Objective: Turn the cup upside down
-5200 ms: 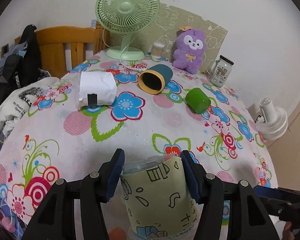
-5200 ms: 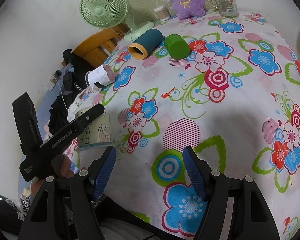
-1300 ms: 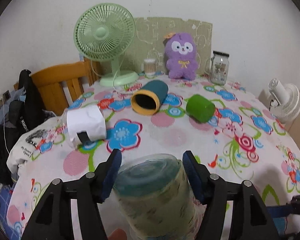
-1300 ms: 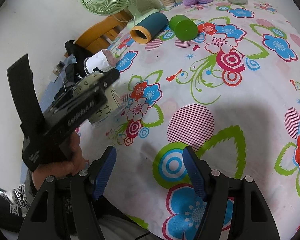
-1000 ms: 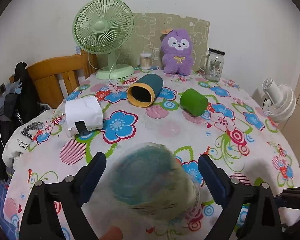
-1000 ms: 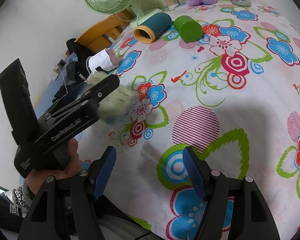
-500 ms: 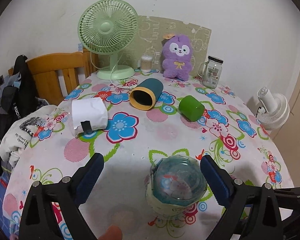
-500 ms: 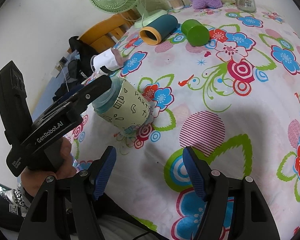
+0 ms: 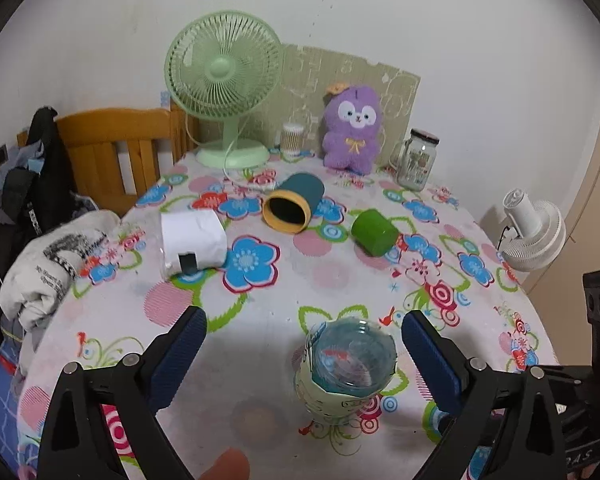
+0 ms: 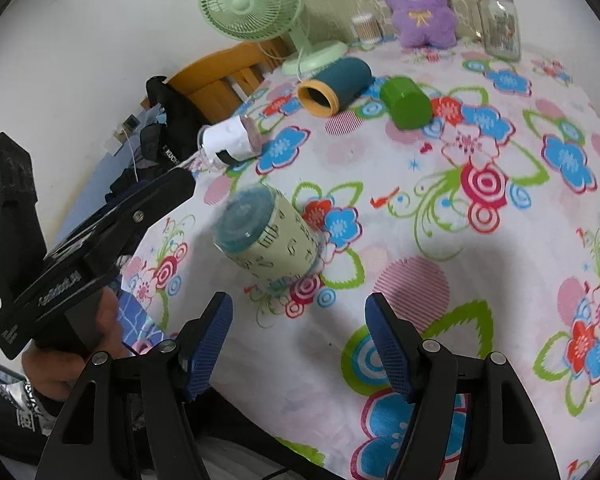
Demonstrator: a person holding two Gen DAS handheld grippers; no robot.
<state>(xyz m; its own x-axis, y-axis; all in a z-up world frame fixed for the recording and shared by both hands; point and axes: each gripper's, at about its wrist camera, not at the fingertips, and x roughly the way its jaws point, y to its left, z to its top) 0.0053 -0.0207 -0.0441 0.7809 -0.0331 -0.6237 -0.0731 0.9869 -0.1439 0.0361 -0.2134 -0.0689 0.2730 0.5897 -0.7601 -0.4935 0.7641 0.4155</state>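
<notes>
A clear plastic cup with a pale green printed sleeve point(image 9: 346, 376) stands upside down on the flowered tablecloth, its bluish base up. It also shows in the right wrist view point(image 10: 270, 238). My left gripper point(image 9: 304, 360) is open and empty, its blue pads wide apart, with the cup standing free between them nearer the right pad. My right gripper point(image 10: 300, 344) is open and empty, just in front of the cup over the table's near edge.
Farther back lie a white-wrapped cup point(image 9: 190, 240), a teal tumbler with a yellow rim point(image 9: 294, 208) and a green cup point(image 9: 374, 232), all on their sides. A green fan point(image 9: 224, 84), purple plush point(image 9: 352, 132) and glass jar point(image 9: 416, 164) stand at the back. A wooden chair point(image 9: 116, 152) is at left.
My left gripper turned the cup over, set it base-up on the cloth, opened and drew back a little. The right gripper stayed open near the front edge.
</notes>
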